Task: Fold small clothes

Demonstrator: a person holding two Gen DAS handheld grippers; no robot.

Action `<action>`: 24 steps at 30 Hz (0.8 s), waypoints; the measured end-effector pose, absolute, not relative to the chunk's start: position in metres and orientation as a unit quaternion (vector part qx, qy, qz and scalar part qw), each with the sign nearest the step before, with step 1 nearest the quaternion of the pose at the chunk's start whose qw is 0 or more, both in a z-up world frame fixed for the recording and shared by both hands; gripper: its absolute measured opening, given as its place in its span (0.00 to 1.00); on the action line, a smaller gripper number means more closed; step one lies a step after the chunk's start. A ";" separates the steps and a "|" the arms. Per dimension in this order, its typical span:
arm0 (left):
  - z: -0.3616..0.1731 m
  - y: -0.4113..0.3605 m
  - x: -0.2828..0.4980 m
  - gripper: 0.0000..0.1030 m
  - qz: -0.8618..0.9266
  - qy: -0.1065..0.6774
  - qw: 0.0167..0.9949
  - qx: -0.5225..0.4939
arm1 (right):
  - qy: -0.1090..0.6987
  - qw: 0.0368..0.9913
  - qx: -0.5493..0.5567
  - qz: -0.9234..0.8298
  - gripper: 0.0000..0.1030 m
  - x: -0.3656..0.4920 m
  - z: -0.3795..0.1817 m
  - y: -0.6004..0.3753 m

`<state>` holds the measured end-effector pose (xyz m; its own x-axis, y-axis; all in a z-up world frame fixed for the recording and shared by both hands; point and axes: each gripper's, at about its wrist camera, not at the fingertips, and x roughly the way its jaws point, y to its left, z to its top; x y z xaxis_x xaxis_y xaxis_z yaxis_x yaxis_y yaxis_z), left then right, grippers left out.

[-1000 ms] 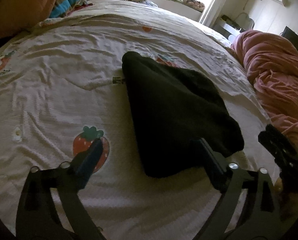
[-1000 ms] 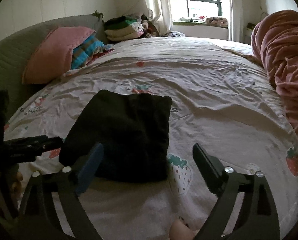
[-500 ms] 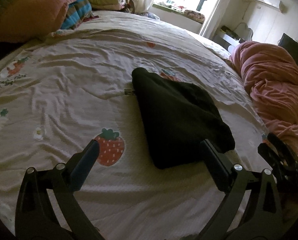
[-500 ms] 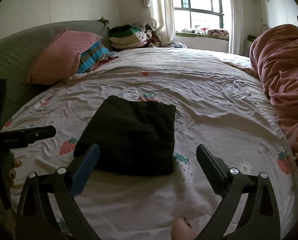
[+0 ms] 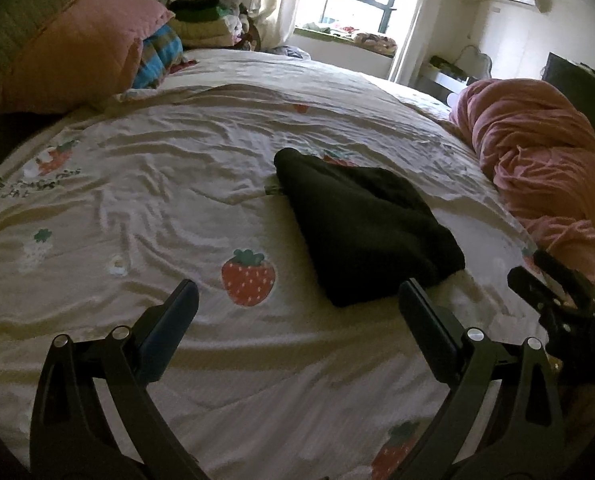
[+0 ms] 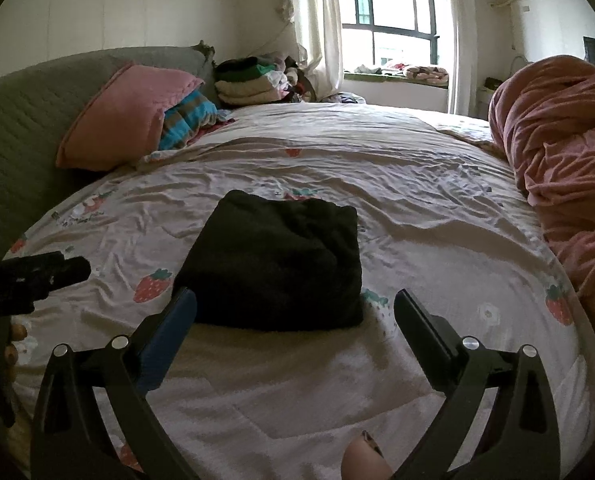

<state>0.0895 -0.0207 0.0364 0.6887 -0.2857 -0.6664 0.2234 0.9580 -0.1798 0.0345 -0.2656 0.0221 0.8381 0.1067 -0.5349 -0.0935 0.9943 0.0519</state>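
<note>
Both grippers farther back — jaws apart — from folded black garment [image 6: 273, 268].

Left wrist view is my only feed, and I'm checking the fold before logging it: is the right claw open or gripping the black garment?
Observer: The right claw is open and holds nothing; the black garment lies ahead of it on the bedsheet.
Operator: Does the garment look squared from that side?
Observer: Roughly rectangular, with a fairly straight near edge and a lumpy top.
Operator: Anything else by that claw?
Observer: A fingertip shows at the bottom edge, below the claw.
</note>
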 end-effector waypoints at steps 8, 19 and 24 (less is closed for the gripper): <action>0.025 -0.008 0.066 0.91 -0.139 0.360 0.922 -0.033 | 0.289 0.956 0.022 0.033 0.96 0.021 0.008 -0.261; 0.002 0.006 0.052 0.91 -0.141 0.349 0.925 -0.043 | 0.299 0.954 0.027 -0.002 0.96 0.001 -0.019 -0.258; -0.010 0.006 0.048 0.91 -0.141 0.352 0.924 -0.045 | 0.317 0.948 0.023 -0.010 0.96 -0.005 -0.041 -0.251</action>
<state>0.0476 0.0062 -0.0099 0.7118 -0.2924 -0.6386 0.2295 0.9561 -0.1819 -0.0048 -0.2514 -0.0406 0.7991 -0.0041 -0.6012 0.0329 0.9988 0.0370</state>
